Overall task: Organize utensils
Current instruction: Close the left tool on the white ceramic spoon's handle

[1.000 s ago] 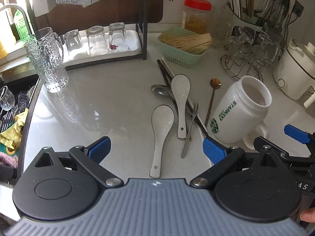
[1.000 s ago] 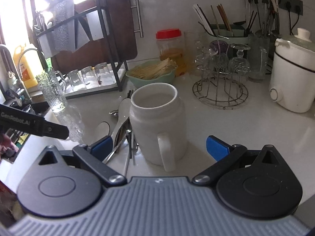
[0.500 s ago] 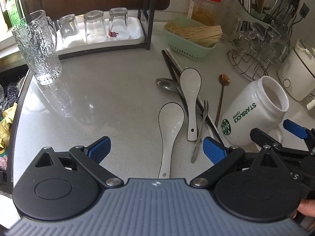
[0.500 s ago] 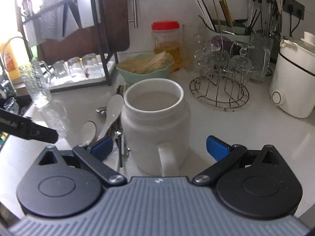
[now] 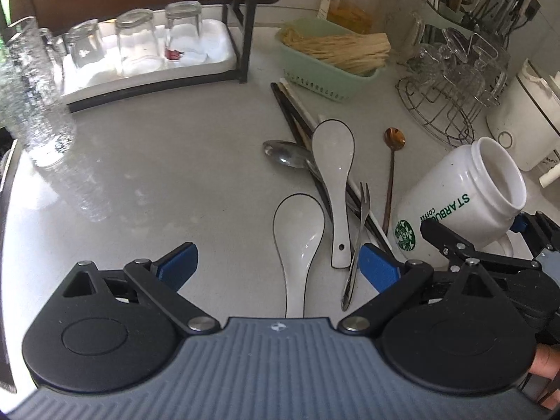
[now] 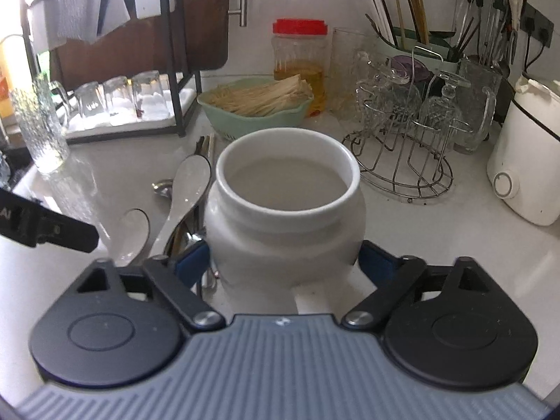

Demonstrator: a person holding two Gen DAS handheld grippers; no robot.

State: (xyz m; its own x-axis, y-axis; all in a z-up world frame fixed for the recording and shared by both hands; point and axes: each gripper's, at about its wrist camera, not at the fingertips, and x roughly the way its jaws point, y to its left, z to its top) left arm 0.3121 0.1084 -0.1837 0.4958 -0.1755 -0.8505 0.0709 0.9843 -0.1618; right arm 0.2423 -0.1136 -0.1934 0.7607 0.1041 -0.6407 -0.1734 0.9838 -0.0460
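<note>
Utensils lie loose on the white counter: two white ceramic spoons (image 5: 297, 231) (image 5: 334, 175), a steel spoon (image 5: 287, 154), a small fork (image 5: 357, 241), a long gold spoon (image 5: 392, 171) and dark chopsticks (image 5: 294, 112). To their right stands a white Starbucks mug (image 5: 458, 196) (image 6: 285, 210), upright and empty. My right gripper (image 6: 285, 259) has the mug between its jaws, which are closing, and both blue pads (image 6: 194, 260) touch its sides. My left gripper (image 5: 280, 266) is open low over the nearer ceramic spoon's handle, holding nothing.
Behind the utensils sit a green basket of sticks (image 5: 332, 59), a red-lidded jar (image 6: 301, 56), a utensil holder (image 6: 416, 45) and a wire glass rack (image 6: 406, 129). At the left are a tray of upturned glasses (image 5: 147, 45) and a textured glass jug (image 5: 31, 84). A white cooker (image 6: 528, 161) is at the right.
The right gripper's pads went from wide apart to pressing the mug's sides, and it moved closer to the mug. The left gripper came lower and nearer the spoons, still open.
</note>
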